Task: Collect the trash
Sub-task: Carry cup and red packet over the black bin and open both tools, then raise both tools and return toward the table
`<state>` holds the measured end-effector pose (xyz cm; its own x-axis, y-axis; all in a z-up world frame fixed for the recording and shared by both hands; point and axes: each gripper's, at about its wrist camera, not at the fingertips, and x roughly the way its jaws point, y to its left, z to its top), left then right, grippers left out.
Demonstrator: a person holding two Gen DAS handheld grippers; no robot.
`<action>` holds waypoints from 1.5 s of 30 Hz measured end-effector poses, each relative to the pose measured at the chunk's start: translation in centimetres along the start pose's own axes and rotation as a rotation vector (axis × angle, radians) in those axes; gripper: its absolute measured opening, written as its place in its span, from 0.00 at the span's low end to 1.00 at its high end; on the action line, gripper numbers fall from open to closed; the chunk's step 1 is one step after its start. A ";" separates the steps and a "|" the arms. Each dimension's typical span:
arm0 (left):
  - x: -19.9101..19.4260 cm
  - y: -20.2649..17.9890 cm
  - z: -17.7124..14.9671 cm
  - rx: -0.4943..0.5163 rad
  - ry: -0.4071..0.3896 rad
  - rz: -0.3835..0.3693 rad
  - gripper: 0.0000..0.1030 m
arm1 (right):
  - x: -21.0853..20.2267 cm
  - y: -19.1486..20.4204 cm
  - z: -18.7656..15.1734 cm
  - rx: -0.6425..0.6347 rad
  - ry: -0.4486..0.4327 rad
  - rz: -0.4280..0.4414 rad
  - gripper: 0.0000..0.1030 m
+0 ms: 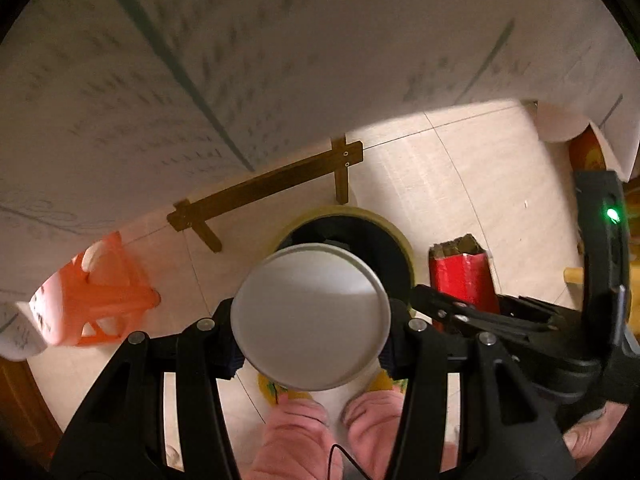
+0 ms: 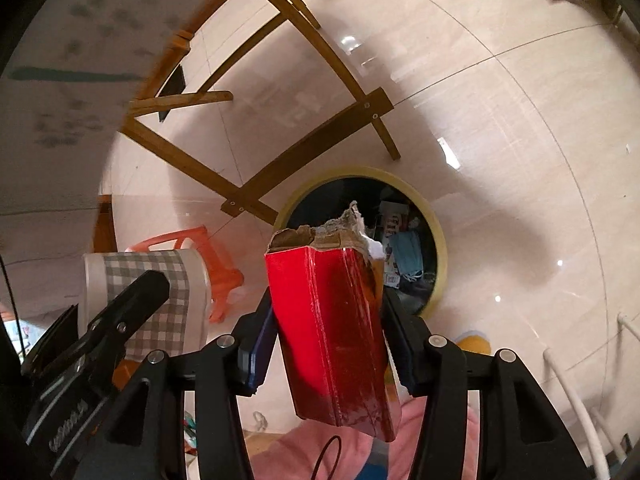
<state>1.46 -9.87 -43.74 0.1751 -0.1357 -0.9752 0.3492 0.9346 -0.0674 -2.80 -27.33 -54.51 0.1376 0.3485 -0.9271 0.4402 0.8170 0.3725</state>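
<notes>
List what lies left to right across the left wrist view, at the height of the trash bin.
Orange plastic stool → white paper cup held in the left hand-held gripper, in front of the yellow-rimmed trash bin → red carton → right hand-held gripper's black body.

bin mouth half-hidden — tablecloth blurred

The left claw gripped a white cup above the yellow-rimmed bin; a red carton hung beside it.
</notes>
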 end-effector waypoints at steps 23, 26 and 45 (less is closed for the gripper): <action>3.0 1.0 -2.3 0.036 0.021 -0.023 0.81 | 2.6 -0.7 -0.3 0.078 -0.073 -0.042 0.75; 2.2 0.9 -2.5 0.038 0.022 -0.027 0.81 | 1.4 -0.3 -0.7 0.077 -0.085 -0.047 0.75; -13.8 -0.5 -2.8 0.027 0.045 -0.077 0.81 | -14.1 5.5 -4.6 0.005 -0.123 -0.050 0.75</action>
<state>-3.73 -7.56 -30.81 0.1053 -0.1910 -0.9759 0.3850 0.9127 -0.1370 -6.40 -25.68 -39.23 0.2232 0.2477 -0.9428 0.4533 0.8299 0.3253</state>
